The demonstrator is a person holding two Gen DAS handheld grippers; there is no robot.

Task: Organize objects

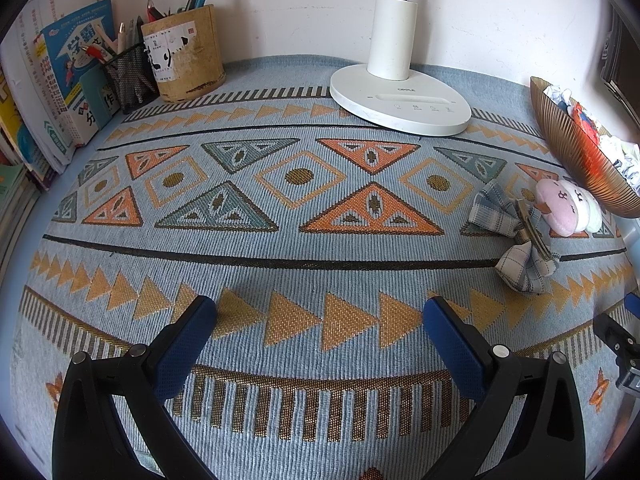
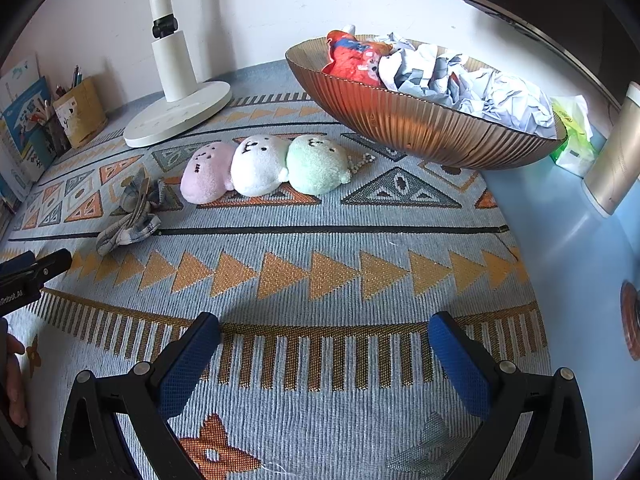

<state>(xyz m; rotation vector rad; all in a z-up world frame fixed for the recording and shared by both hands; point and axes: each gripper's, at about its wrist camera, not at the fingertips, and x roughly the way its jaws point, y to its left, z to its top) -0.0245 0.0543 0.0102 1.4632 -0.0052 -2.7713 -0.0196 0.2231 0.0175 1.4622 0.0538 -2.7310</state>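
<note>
A plush toy [image 2: 264,166] of three joined balls, pink, white and green, lies on the patterned cloth [image 2: 320,280]; in the left wrist view the plush toy [image 1: 568,206] sits far right. Beside it lies a plaid bow hair clip [image 2: 132,212], also the plaid bow hair clip [image 1: 516,236]. A ribbed amber bowl [image 2: 420,120] behind them holds crumpled paper [image 2: 472,84] and a red item [image 2: 354,58]. My right gripper [image 2: 324,332] is open above the cloth, nothing between its fingers. My left gripper [image 1: 320,312] is open too, well left of the clip.
A white desk lamp base [image 1: 400,100] stands at the back. Two pen holders [image 1: 176,56] and stacked books [image 1: 52,92] fill the back left corner. A tissue pack [image 2: 574,140] and a metallic cylinder [image 2: 616,152] stand right of the bowl. A dark monitor [image 2: 560,4] hangs upper right.
</note>
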